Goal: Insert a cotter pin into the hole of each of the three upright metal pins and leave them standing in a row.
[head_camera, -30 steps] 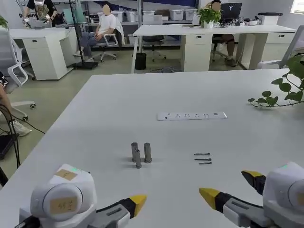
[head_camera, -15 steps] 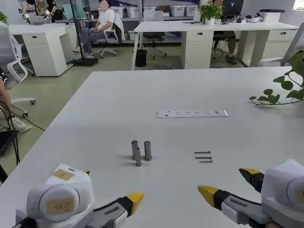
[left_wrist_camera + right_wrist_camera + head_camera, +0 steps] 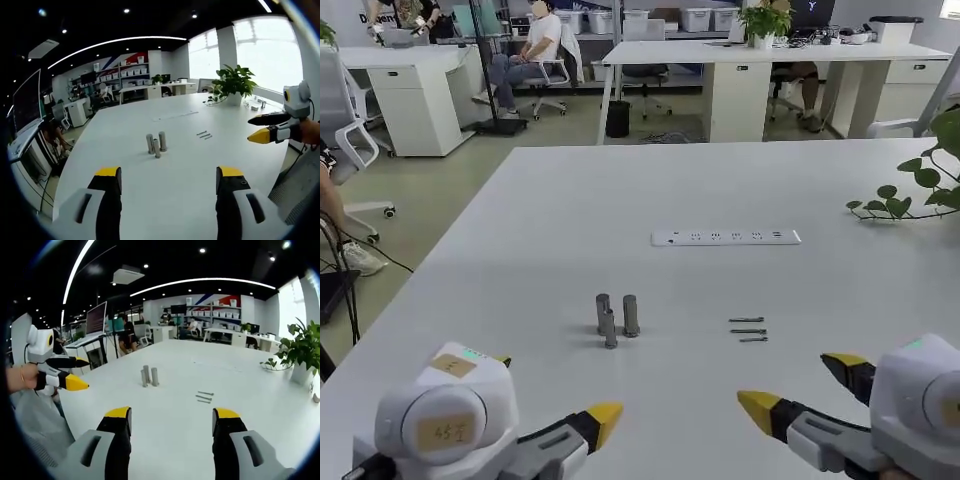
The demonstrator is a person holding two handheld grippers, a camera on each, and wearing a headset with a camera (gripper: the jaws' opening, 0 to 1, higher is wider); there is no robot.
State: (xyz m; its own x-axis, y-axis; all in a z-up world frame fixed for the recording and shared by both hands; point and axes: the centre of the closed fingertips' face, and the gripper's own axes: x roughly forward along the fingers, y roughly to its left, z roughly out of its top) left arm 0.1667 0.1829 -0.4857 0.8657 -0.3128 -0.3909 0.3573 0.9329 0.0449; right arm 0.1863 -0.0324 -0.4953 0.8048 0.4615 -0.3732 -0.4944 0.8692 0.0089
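Left tongs (image 3: 170,172), right tongs (image 3: 172,414) both released, empty. Three metal pins (image 3: 616,318) upright, clustered mid-table (image 3: 670,190); cotter pins (image 3: 747,331) flat to their right. Risk: tight cluster, so nudging one pin topples neighbours; thin cotter pins may slip.

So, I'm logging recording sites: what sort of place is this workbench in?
Most likely an open-plan office or lab. There are rows of white desks with rolling chairs, shelves of storage bins at the far wall, and a power strip on the white workbench.
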